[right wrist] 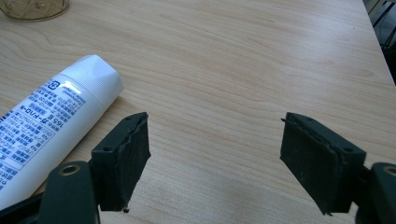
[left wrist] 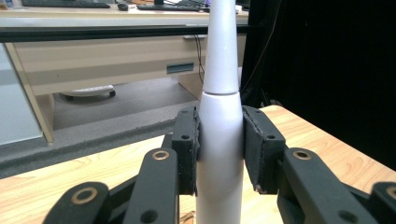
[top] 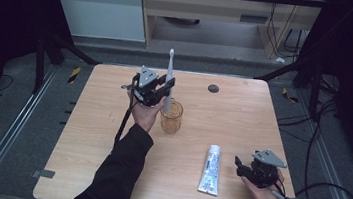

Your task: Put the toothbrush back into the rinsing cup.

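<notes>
Left gripper (left wrist: 220, 149) clamps upright toothbrush (left wrist: 220, 140) above cup (top: 171, 116).

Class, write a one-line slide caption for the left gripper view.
Left gripper clamps an upright white electric toothbrush between its black pads, above the wooden table.

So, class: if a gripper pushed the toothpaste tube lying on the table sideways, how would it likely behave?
The toothpaste tube lies flat, so it would probably slide or pivot rather than tip. Its round cap might let it roll a little. The body looks soft and may dent.
</notes>
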A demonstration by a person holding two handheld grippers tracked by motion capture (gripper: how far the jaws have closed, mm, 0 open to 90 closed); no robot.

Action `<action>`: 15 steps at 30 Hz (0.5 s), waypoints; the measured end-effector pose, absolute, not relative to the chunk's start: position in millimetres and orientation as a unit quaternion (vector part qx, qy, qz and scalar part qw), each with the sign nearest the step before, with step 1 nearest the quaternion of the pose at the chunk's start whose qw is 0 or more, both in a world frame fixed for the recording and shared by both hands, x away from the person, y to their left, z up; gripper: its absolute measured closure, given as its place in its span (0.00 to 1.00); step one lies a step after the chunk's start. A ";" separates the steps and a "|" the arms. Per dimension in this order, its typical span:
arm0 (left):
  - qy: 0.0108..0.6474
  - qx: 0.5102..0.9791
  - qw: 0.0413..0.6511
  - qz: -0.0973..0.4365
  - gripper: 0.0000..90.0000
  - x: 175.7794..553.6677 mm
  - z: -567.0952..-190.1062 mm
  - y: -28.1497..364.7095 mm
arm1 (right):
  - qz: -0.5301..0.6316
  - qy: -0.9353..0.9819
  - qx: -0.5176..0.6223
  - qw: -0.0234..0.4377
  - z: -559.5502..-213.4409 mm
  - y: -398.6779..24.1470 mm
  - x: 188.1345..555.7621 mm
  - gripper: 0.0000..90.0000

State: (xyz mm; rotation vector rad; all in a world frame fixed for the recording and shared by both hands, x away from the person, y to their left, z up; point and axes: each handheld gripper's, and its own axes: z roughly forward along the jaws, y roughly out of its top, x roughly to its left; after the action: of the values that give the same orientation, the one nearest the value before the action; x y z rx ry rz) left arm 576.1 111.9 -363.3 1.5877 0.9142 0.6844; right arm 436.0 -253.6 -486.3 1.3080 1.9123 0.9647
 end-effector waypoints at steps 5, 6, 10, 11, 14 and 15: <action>0.386 0.676 0.556 0.291 0.75 575.3 -371.4 112.2 | 0.365 0.724 0.495 0.311 -486.3 -253.7 435.9 0.27; 0.385 0.677 0.554 0.292 0.75 575.1 -372.9 112.4 | 0.365 0.724 0.495 0.311 -486.3 -253.6 435.9 0.27; 0.389 0.675 0.553 0.295 0.74 574.4 -378.2 114.6 | 0.365 0.725 0.495 0.311 -486.2 -253.4 435.8 0.27; 0.389 0.675 0.555 0.292 0.74 574.4 -379.5 115.0 | 0.365 0.725 0.495 0.311 -486.3 -253.4 435.8 0.27; 0.392 0.674 0.556 0.290 0.74 573.9 -383.2 116.6 | 0.365 0.725 0.495 0.310 -486.4 -253.5 435.9 0.27; 0.392 0.674 0.554 0.290 0.74 573.6 -384.4 116.8 | 0.365 0.725 0.495 0.310 -486.4 -253.5 435.9 0.27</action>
State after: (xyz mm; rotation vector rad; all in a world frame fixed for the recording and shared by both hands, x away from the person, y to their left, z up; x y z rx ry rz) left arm 573.6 116.8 -384.4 1.5928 0.9266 0.6855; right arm 435.9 -253.5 -486.4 1.3078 1.9144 0.9631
